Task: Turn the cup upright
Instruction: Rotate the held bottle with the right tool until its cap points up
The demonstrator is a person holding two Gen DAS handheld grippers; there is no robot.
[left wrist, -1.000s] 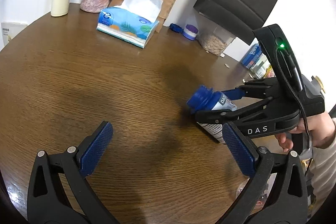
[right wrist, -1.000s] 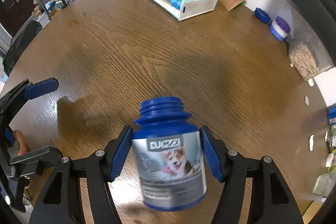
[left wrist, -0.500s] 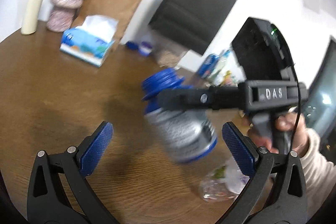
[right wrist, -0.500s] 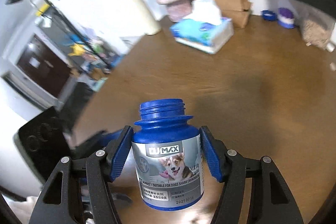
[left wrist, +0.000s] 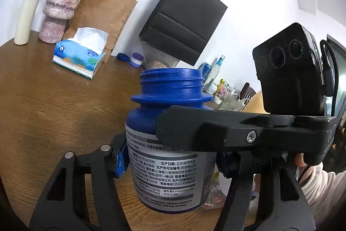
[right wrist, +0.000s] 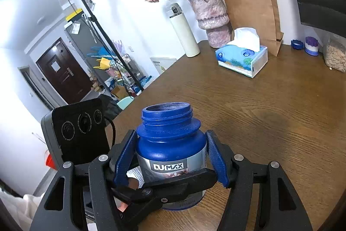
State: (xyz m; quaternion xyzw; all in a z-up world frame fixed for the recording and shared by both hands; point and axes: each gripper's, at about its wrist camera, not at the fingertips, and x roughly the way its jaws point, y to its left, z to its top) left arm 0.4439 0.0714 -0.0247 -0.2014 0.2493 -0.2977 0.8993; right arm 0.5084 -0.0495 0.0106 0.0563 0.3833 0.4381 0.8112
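Note:
The cup is a blue jar [left wrist: 170, 105] with a grey printed label and an open threaded mouth; it stands upright, mouth up. In the left wrist view my left gripper [left wrist: 172, 163] is shut on its lower body, a blue pad against each side. My right gripper [right wrist: 170, 157] is shut on the jar [right wrist: 170, 140] at its shoulder. One right finger [left wrist: 216, 135] crosses in front of the jar, and one left finger [right wrist: 173, 185] crosses low in the right wrist view. Whether the jar's base touches the wooden table [right wrist: 270, 122] I cannot tell.
At the back of the table stand a tissue box [left wrist: 80, 55], a brown paper bag [left wrist: 106, 12], a black bag [left wrist: 183, 31], a pink vase [right wrist: 214, 16] and a white flask [right wrist: 183, 31]. A small purple-lidded pot [left wrist: 136, 58] and a crumpled plastic wrapper [left wrist: 214, 192] lie nearby.
The right gripper lifted the jar from a tilted pose near the table and turned it mouth up. The left gripper, open before, has shut on the jar's lower body.

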